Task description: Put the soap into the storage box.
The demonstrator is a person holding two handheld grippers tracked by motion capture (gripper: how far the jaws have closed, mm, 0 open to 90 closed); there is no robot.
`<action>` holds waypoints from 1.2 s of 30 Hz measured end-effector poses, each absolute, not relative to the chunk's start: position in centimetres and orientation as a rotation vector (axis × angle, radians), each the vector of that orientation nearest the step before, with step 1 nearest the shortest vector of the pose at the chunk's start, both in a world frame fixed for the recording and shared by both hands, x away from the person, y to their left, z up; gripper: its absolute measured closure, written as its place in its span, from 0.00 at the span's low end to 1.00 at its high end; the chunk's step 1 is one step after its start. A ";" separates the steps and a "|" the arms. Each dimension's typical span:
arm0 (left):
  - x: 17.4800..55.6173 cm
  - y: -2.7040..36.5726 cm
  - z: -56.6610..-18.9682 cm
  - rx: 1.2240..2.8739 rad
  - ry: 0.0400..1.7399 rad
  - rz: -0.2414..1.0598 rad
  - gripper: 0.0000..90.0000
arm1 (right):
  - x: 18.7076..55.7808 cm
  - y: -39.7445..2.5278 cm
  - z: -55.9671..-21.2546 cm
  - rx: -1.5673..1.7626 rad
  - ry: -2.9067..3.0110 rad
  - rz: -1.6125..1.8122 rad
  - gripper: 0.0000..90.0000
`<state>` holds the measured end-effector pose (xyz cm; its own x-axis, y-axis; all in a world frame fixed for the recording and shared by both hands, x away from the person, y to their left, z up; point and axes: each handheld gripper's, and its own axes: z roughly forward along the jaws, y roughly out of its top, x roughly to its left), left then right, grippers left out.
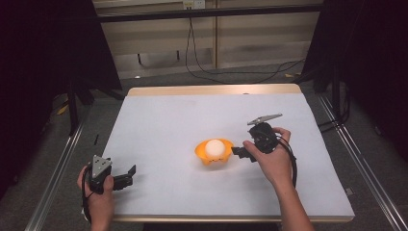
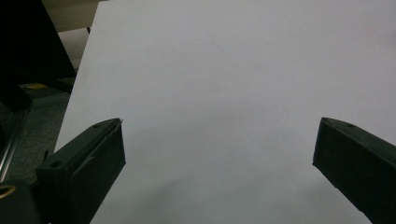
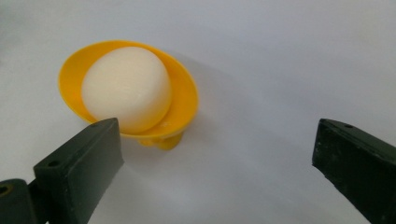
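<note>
While both grippers gape, left gripper (image 1: pixel 126 175) and right gripper (image 1: pixel 239 151), a white ball (image 3: pixel 126 87) hides the orange cup's (image 3: pixel 183 100) inside.

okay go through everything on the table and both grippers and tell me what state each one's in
orange cup: on the table, holding the ball.
white ball: seated in the cup, ungripped.
right gripper: open, beside the cup, holding nothing.
left gripper: open, over bare table, holding nothing.

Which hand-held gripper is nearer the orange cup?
Right. The right hand-held gripper sits just beside the orange cup, jaws open. The left hand-held gripper is far off near the table's corner.
</note>
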<state>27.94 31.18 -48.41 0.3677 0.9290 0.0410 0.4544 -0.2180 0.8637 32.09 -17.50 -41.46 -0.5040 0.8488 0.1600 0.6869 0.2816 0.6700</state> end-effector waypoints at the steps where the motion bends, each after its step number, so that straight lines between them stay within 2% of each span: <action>1: 27.9 31.2 -48.4 1.826 1.209 0.746 0.02 | 31.9 -17.9 -41.5 1.433 2.315 1.034 0.02; 36: 27.9 31.2 -48.4 1.819 1.208 0.750 0.02 | 27.6 -26.5 -44.7 1.586 2.136 0.986 0.01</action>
